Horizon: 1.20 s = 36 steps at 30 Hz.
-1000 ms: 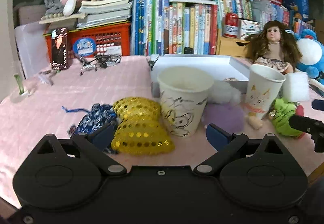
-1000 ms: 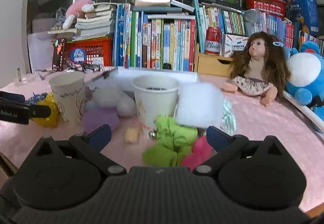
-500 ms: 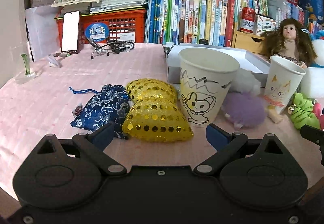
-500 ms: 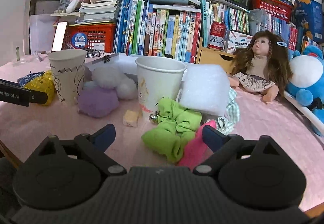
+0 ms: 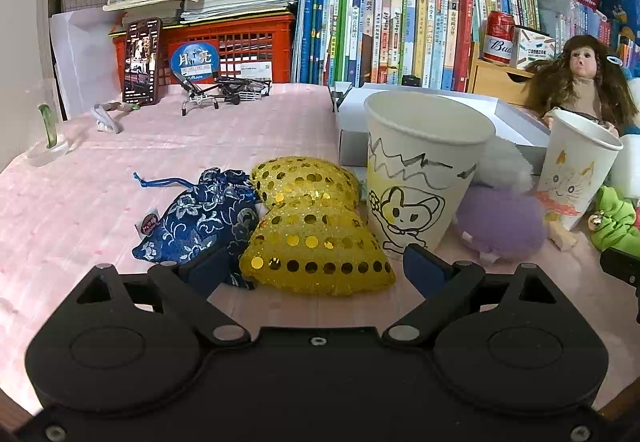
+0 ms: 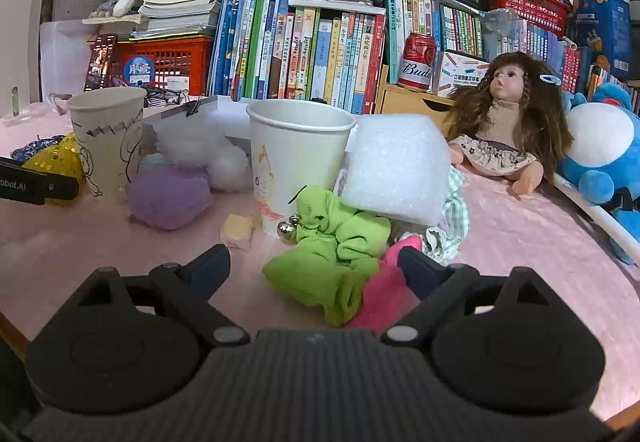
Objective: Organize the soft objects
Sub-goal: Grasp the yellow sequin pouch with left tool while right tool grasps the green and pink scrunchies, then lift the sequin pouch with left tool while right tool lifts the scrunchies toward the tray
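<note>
My left gripper (image 5: 316, 266) is open and low over the pink cloth. A yellow sequined pouch (image 5: 316, 238) lies between its fingers, untouched by the pads. A blue floral pouch (image 5: 200, 216) sits just behind the left finger. A drawn-on paper cup (image 5: 420, 178) stands right of the pouch. My right gripper (image 6: 314, 266) is open around a green scrunchie (image 6: 332, 262), with a pink cloth (image 6: 380, 298) at its right finger. Behind these stand a second paper cup (image 6: 296, 154) and a white foam block (image 6: 396, 166). A purple pompom (image 6: 168, 196) lies between the cups.
A white box (image 5: 508, 114) sits behind the cups, with white fluff (image 6: 224, 166) in front of it. A doll (image 6: 508, 114) and a blue plush (image 6: 600, 162) are at the right. Books (image 6: 312, 54) and a red crate (image 5: 240, 46) line the back. A small yellow cube (image 6: 238, 230) and a bell (image 6: 286, 228) lie by the second cup.
Both grippers have sunk and come closer to the objects. The yellow pouch now lies between the left fingers. The right jaws have narrowed slightly around the green scrunchie.
</note>
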Motion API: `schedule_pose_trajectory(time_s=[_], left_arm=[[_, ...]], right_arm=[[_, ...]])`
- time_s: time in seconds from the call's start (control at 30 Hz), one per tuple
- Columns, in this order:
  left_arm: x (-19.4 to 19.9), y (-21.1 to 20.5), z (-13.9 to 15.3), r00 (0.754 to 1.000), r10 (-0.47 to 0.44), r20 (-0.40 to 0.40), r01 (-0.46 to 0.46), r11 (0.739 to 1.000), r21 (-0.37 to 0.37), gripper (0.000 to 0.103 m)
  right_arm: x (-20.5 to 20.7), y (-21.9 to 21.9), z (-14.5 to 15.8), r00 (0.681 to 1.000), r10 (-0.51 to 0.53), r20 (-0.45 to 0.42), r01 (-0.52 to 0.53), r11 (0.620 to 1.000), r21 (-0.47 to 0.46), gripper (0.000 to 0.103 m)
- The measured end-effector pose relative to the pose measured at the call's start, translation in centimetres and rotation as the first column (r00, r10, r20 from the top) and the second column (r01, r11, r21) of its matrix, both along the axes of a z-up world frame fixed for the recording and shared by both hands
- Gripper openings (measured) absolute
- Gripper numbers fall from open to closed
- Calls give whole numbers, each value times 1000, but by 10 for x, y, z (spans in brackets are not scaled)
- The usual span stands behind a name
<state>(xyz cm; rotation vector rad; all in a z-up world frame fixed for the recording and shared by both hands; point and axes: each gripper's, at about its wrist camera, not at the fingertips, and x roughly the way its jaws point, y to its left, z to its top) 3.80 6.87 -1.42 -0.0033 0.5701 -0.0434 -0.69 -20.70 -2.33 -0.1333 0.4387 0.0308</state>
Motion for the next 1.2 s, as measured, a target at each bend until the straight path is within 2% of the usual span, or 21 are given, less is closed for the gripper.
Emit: schedule_pose_trajectory(time_s=[0.1, 0.17, 0.23, 0.3, 0.37, 0.43, 0.63, 0.9, 0.97, 1.0, 1.2], left_arm=[[2, -2, 0, 1000, 1, 0, -1, 1000, 9, 88], [4, -4, 0, 1000, -1, -1, 1, 1000, 12, 80], [5, -4, 0, 1000, -8, -6, 8, 1000, 8, 67], [6, -4, 0, 1000, -13, -12, 13, 1000, -5, 60], [5, -3, 0, 1000, -10, -23, 9, 1000, -21, 56], [3, -2, 1, 1000, -6, -25, 6, 999, -32, 52], [-8, -4, 6, 999, -19, -28, 18, 999, -44, 49], [-38, -12, 16, 999, -37, -7, 37, 998, -58, 48], [-43, -11, 18, 999, -37, -3, 37, 998, -60, 48], [-45, -11, 19, 999, -35, -4, 35, 997, -64, 48], [-58, -10, 22, 999, -38, -5, 37, 997, -62, 48]], right_arm=[[1, 0, -1, 1000, -6, 2, 6, 1000, -2, 96], [1, 0, -1, 1000, -7, 3, 7, 1000, -6, 96], [1, 0, -2, 1000, -9, 4, 9, 1000, -13, 96], [3, -1, -3, 1000, -13, 4, 13, 1000, -17, 95], [5, -3, -4, 1000, -22, 1, 22, 1000, -15, 91], [5, -4, -3, 999, -36, 0, 36, 999, -9, 82], [-3, -7, 2, 998, -54, 33, 55, 998, -13, 53], [-17, 1, 12, 999, -14, 47, 13, 1000, 4, 29], [-22, 5, 14, 999, 0, 54, 0, 1000, 0, 19], [-23, 7, 15, 998, 6, 56, -6, 1000, -5, 17], [-29, 14, 15, 998, 27, 61, -25, 999, -37, 18]])
